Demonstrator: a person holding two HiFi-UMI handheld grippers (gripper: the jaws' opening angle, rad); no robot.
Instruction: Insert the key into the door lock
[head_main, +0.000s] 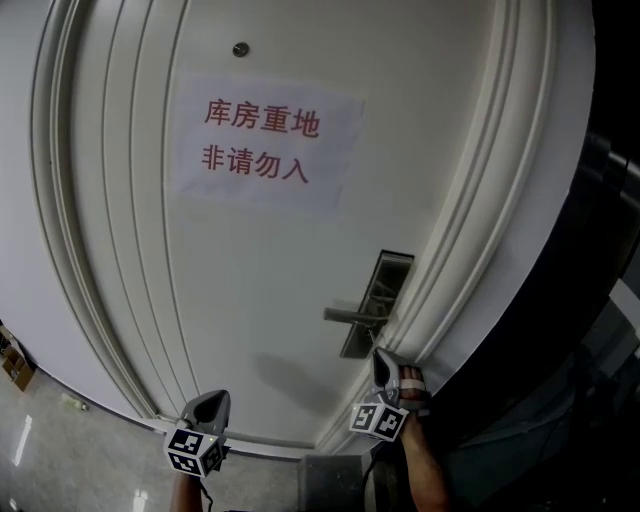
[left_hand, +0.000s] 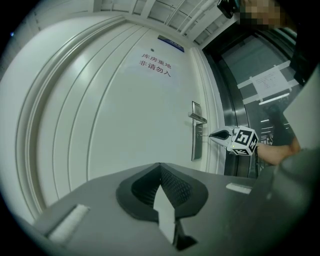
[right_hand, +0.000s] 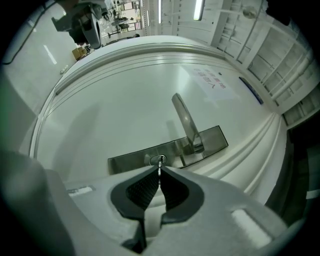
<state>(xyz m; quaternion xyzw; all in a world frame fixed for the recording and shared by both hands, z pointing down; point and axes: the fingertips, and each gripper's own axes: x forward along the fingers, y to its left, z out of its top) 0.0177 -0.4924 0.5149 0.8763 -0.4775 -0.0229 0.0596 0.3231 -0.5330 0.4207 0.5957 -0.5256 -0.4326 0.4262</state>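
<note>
Left hand-held gripper (head_main: 213, 398): grey tapered shell; left cube (head_main: 195, 450) white with black square markers. Right hand-held gripper (head_main: 379, 356): same build, matching right cube (head_main: 379, 420). Pads (right_hand: 142, 190) dark, cross-hatched, set in a pale grey body.

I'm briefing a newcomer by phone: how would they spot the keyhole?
On the white door, find the steel lock plate near its edge. The keyhole is the small round cylinder on it, beside the lever handle, where the right gripper's key points.
</note>
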